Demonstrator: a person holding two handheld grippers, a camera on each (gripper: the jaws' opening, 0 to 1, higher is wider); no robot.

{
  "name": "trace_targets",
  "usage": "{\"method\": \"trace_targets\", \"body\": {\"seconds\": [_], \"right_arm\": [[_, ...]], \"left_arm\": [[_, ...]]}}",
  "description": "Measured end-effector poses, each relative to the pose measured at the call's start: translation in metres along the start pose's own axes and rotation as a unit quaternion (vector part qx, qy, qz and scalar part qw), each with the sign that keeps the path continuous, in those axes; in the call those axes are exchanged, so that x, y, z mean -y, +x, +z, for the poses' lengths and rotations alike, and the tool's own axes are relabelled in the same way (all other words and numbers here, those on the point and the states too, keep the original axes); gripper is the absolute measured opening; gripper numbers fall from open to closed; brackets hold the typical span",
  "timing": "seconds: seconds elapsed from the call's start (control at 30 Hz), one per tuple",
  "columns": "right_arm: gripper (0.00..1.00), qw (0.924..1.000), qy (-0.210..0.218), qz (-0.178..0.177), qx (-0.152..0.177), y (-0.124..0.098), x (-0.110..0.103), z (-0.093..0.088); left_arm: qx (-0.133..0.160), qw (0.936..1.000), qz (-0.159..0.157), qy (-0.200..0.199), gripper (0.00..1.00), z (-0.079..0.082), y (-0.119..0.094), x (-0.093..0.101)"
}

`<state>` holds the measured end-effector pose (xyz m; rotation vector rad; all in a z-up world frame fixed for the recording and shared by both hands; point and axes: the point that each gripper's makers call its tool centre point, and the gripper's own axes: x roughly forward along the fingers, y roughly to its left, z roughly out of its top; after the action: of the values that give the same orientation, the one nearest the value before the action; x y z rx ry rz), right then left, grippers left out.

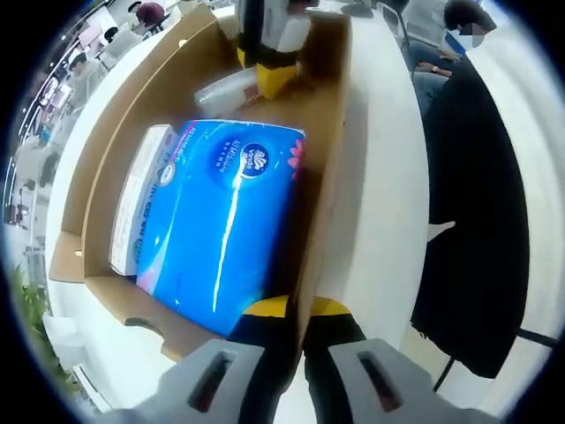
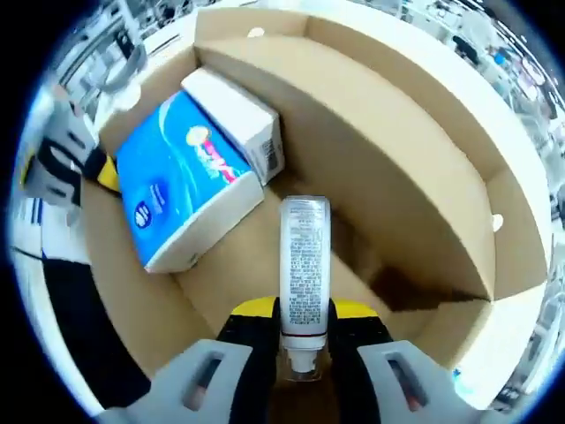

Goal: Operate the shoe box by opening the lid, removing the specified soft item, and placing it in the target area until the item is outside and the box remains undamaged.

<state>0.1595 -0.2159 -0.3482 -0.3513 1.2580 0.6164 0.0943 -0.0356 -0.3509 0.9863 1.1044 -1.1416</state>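
The open cardboard shoe box [image 1: 322,159] lies on a white table. In it lies a blue soft tissue pack [image 1: 225,221], and beside that a white carton [image 1: 137,208]. My left gripper [image 1: 298,307] is shut on the box's near side wall, one yellow pad on each face. In the right gripper view, my right gripper [image 2: 305,311] is shut on a white tube with a printed label [image 2: 305,265], held above the box floor [image 2: 229,265]. The tissue pack [image 2: 181,181] and carton [image 2: 238,110] lie beyond it. The left gripper [image 2: 93,168] shows at the box's left wall. The right gripper [image 1: 269,66] shows at the far end with the tube [image 1: 225,88].
The white table [image 1: 380,177] runs alongside the box. A person in dark clothes [image 1: 481,221] stands close by the table's edge. The box's tall back wall and raised flap [image 2: 415,177] stand to the right of the tube. More people [image 1: 150,13] are in the background.
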Motion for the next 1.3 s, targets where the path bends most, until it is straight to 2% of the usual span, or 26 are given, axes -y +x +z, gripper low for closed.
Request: {"method": "trace_targets", "body": {"seconds": [0.17, 0.2, 0.27, 0.43, 0.47, 0.53, 0.57, 0.6, 0.67, 0.7, 0.8, 0.97, 1.13, 1.3], "right_arm": [[0.19, 0.9971, 0.066, 0.005, 0.037, -0.016, 0.002, -0.001], [0.19, 0.9947, 0.082, 0.013, 0.062, -0.019, 0.001, 0.001], [0.19, 0.9879, 0.128, 0.019, 0.086, -0.024, 0.001, 0.003], [0.19, 0.9853, 0.133, 0.025, 0.105, -0.032, 0.002, 0.002], [0.19, 0.9760, 0.160, 0.053, 0.138, -0.038, -0.004, 0.009], [0.19, 0.9648, 0.210, 0.075, 0.139, -0.043, -0.007, 0.007], [0.19, 0.9598, 0.213, 0.091, 0.158, -0.047, -0.009, 0.012], [0.19, 0.9516, 0.230, 0.099, 0.178, -0.054, -0.007, 0.016], [0.19, 0.9538, 0.219, 0.089, 0.185, -0.061, -0.003, 0.014], [0.19, 0.9497, 0.205, 0.070, 0.225, -0.072, 0.007, 0.021], [0.19, 0.9420, 0.202, 0.084, 0.255, -0.093, 0.011, 0.026], [0.19, 0.9423, 0.204, 0.067, 0.257, -0.106, 0.019, 0.020], [0.19, 0.9417, 0.203, 0.069, 0.259, -0.110, 0.017, 0.017], [0.19, 0.9369, 0.211, 0.065, 0.271, -0.121, 0.027, 0.016]], "left_arm": [[0.000, 1.0000, 0.001, 0.002, 0.03, 0.000, 0.000, 0.000], [0.000, 1.0000, 0.000, 0.001, 0.03, 0.000, 0.000, -0.001], [0.000, 1.0000, 0.000, 0.000, 0.03, 0.000, 0.000, -0.001], [0.002, 1.0000, 0.005, 0.000, 0.03, 0.000, 0.000, -0.001], [0.002, 1.0000, 0.006, 0.000, 0.03, 0.000, 0.000, -0.001], [0.002, 1.0000, 0.005, 0.000, 0.03, 0.000, 0.000, -0.001], [0.002, 1.0000, 0.005, -0.001, 0.03, 0.000, 0.000, -0.001], [0.002, 1.0000, 0.004, -0.001, 0.03, 0.000, 0.000, -0.001], [0.002, 1.0000, 0.004, -0.001, 0.03, 0.000, 0.001, -0.001], [0.002, 1.0000, 0.004, -0.001, 0.03, 0.000, 0.000, -0.001], [0.001, 1.0000, 0.003, -0.002, 0.03, 0.000, 0.000, -0.001], [0.000, 1.0000, 0.002, -0.003, 0.03, 0.000, 0.000, -0.001], [0.001, 1.0000, 0.003, -0.002, 0.03, 0.000, 0.001, -0.001], [0.002, 1.0000, 0.004, -0.001, 0.03, 0.000, 0.000, -0.001]]}}
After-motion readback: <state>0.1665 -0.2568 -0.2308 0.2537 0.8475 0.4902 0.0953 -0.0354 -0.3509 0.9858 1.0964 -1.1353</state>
